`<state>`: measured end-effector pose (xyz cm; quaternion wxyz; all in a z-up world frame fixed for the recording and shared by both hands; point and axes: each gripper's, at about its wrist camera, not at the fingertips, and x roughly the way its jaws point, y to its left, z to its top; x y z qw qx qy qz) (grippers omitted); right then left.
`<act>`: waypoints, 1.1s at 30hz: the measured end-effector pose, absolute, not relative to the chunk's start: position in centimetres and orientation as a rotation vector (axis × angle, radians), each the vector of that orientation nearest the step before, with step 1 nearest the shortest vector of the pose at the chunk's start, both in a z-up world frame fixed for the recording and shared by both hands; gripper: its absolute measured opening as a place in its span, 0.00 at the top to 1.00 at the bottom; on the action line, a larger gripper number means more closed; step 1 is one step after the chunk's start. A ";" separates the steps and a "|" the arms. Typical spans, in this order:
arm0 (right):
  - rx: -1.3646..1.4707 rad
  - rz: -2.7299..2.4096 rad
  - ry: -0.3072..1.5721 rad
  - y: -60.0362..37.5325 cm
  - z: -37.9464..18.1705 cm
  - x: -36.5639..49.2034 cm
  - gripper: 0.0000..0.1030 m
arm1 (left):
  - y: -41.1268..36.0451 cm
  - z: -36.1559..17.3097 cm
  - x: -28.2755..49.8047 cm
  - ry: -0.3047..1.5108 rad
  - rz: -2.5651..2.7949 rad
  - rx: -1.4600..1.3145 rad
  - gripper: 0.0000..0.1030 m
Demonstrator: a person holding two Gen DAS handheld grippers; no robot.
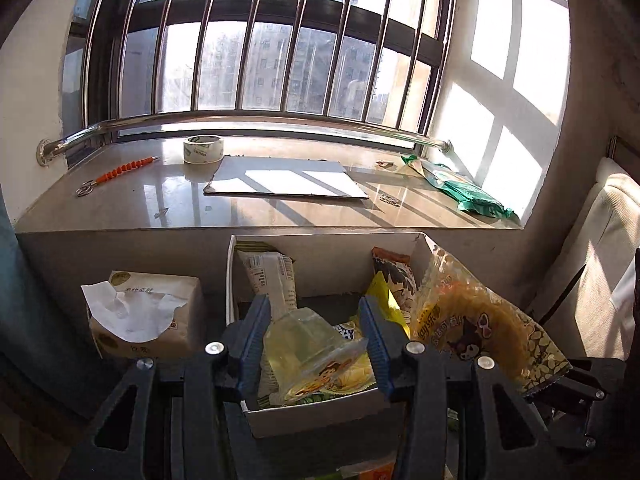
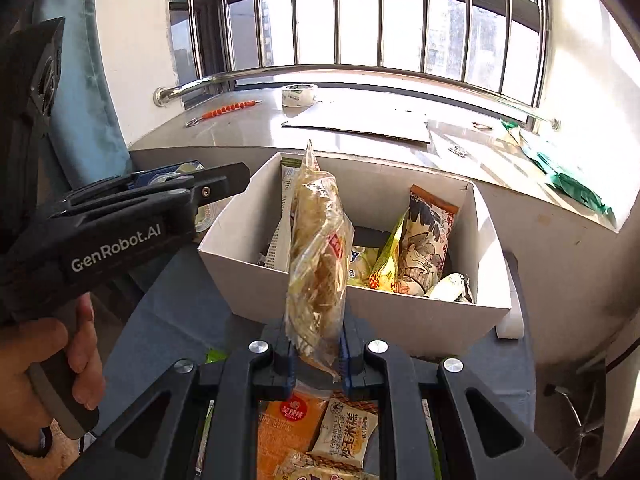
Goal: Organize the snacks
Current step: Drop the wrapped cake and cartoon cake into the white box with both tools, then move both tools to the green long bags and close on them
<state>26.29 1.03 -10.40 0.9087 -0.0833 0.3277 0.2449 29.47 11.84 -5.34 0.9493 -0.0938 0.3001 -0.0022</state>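
Left gripper (image 1: 316, 344): closed on a clear jelly cup (image 1: 304, 352) with a cartoon foil lid. The pads bear on the cup's sides and the cup lies tilted, lid toward the camera. It hangs over the near part of the white cardboard box (image 1: 312, 416), in line for a drop into it.

Right gripper (image 2: 318, 360): pinched fully shut on the lower edge of a clear bag of yellowish snacks (image 2: 318, 256). The bag stands upright from the jaws, its top seal level with the box's far wall in the right wrist view. Holding it by one end keeps the long bag vertical, which would suit sliding it in on end beside the packets already standing there. It hangs just short of the box's near wall (image 2: 360, 312).

Box contents: a white wrapper leaning at the left, an orange cartoon packet (image 2: 428, 240) upright at the right, and a yellow packet and smaller items on the floor of the box. The box sits against the base of a window sill (image 1: 120, 208).

Unsorted stock: an orange packet (image 2: 288, 424) and a white-and-yellow biscuit packet (image 2: 346, 432) lie on the grey desk (image 2: 168, 320) under the right gripper.

Judgement: the task is partly done, with two items in hand and more awaiting collection. The cup's smooth tapered wall may slip.

Not part of the task: a tissue pack (image 1: 148, 312) left of the box, and a tape roll (image 1: 203, 149) on the sill.
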 end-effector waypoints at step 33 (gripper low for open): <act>-0.248 0.384 0.559 -4.6 -11.1 24.0 0.00 | 9.1 -4.7 18.7 0.581 0.051 -0.078 0.00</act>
